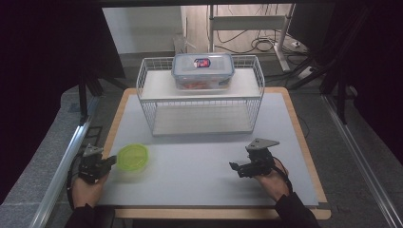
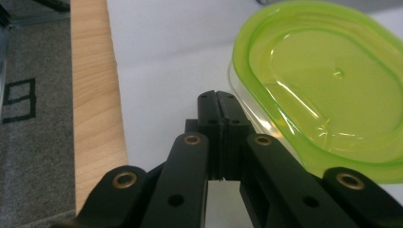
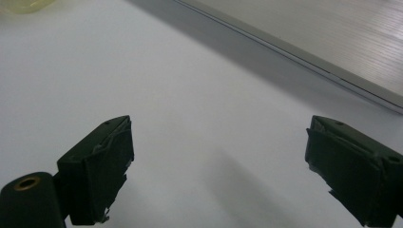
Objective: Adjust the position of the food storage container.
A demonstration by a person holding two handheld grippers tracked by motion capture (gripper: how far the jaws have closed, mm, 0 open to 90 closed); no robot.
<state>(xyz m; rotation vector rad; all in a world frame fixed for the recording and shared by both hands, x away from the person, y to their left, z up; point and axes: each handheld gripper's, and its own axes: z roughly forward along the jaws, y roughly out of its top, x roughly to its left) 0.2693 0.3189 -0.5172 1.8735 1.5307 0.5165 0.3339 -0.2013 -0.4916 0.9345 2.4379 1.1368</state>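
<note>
A: Where does the round, translucent lime-green plastic lid [image 1: 132, 156] on its shallow clear container lie from the left gripper [image 1: 112, 161]?

B: Just beside it, toward the table's middle. In the high view the black jaw tips point straight at the lid's near-left edge. In the left gripper view [image 2: 219, 105] the jaws are pressed together with nothing between them, and the lid's rim [image 2: 266, 114] sits just to their right, very close, though I can't tell whether it touches.

A: And the right gripper [image 1: 236, 167]?

B: Well apart from the container, across the bare pale grey mat [image 1: 199, 156]. Its jaws stand wide and empty in its own view [image 3: 218, 156], aimed over the mat toward the lower shelf of the white wire rack [image 1: 199, 102].

A: So the left hand is nearer.

B: Clearly. The lid has no real long axis, being round, so approach angle matters little. What matters, I'd judge, is that the closed jaws are offset to the lid's left side: they'd have to open and shift toward the container to take its rim.

A: Anything else around?

B: A clear lidded plastic box [image 1: 203, 70] on the rack's top shelf, far from both hands.
</note>
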